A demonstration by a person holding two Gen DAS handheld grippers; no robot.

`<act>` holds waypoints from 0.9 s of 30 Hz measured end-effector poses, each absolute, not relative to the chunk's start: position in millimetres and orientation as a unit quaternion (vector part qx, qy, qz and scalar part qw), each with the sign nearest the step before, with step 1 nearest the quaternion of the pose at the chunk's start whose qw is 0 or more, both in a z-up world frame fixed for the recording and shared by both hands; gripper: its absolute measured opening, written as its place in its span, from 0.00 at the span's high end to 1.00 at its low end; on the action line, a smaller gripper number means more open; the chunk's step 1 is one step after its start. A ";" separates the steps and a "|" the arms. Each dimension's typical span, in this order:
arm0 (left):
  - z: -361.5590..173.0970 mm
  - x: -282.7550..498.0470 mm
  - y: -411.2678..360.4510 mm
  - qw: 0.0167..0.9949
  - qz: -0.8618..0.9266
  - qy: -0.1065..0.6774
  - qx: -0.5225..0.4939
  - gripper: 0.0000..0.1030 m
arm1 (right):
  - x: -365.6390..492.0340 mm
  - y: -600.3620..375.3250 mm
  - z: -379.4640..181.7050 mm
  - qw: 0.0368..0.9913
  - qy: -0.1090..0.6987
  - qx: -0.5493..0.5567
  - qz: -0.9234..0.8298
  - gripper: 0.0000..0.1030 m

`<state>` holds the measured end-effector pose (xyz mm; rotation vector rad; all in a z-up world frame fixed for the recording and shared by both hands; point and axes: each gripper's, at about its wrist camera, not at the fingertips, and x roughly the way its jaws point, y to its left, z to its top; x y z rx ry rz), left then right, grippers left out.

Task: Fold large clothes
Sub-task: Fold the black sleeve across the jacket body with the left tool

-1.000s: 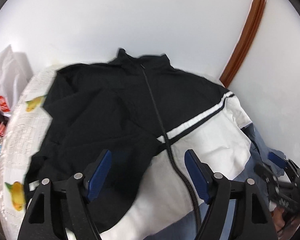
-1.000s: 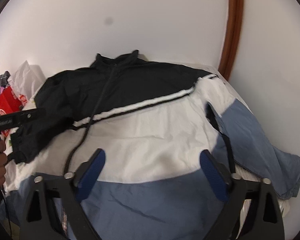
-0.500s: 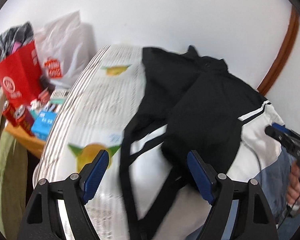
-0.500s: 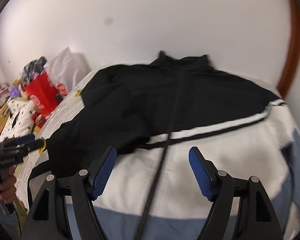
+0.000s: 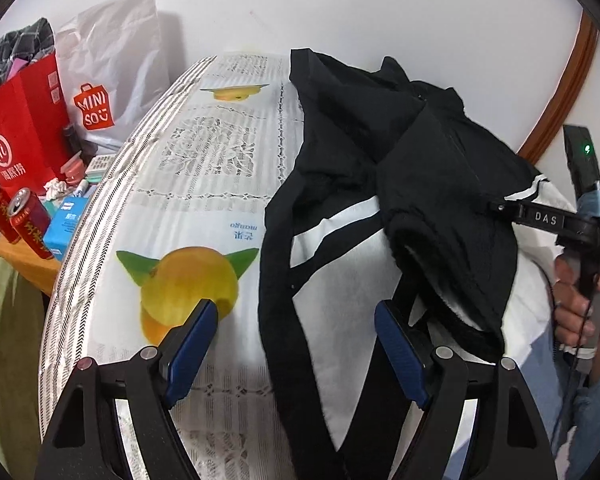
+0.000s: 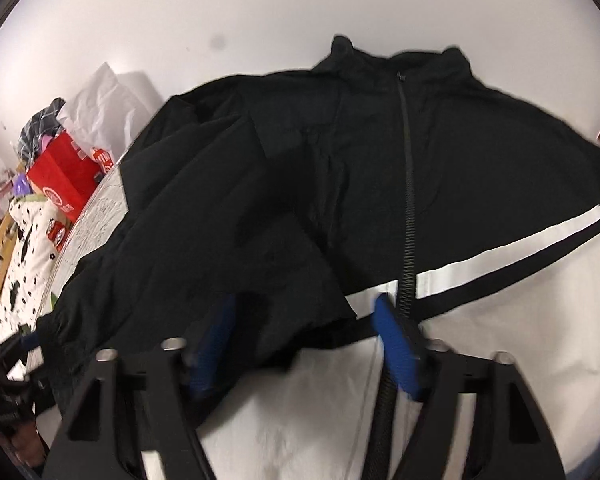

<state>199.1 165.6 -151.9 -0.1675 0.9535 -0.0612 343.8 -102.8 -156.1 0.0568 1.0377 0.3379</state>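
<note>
Jaws of both the left gripper [image 5: 296,336] and right gripper [image 6: 306,332] spread wide over the jacket [image 6: 340,184], gripping nothing.

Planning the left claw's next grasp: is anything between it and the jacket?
Nothing visible blocks it. The left claw is open right at the jacket, whose black edge lies between its fingers on the tablecloth.

Setting: a lived-in home room. Evidence was a table [image 5: 204,208] under a lace-and-fruit-print cloth against a plain white wall [image 5: 340,8]; a red paper shopping bag [image 5: 20,128] and white Miniso bag [image 5: 108,80] beside it; red drink cans [image 5: 24,220]; a spotted white blanket [image 6: 24,248].
</note>
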 end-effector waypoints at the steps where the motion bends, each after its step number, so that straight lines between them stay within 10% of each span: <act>1: -152.5 199.9 163.5 0.886 -0.024 0.457 -0.073 0.23 | 344.2 -101.7 -155.7 0.855 0.493 0.025 0.161 0.78; 3: -153.9 201.1 160.3 0.887 -0.016 0.457 -0.064 0.23 | 343.0 -102.5 -149.8 0.863 0.477 0.017 0.166 0.96; 17: -157.3 203.1 148.8 0.886 0.039 0.462 -0.028 0.21 | 336.0 -192.3 -116.0 0.912 0.404 0.062 0.021 0.95; 22: -152.8 200.0 155.4 0.881 0.037 0.469 -0.050 0.21 | 313.2 -186.3 -119.7 0.903 0.428 0.015 0.028 0.77; 27: -150.9 195.9 159.5 0.880 0.038 0.470 -0.055 0.22 | 282.0 -153.4 -110.2 0.912 0.400 -0.020 0.085 0.32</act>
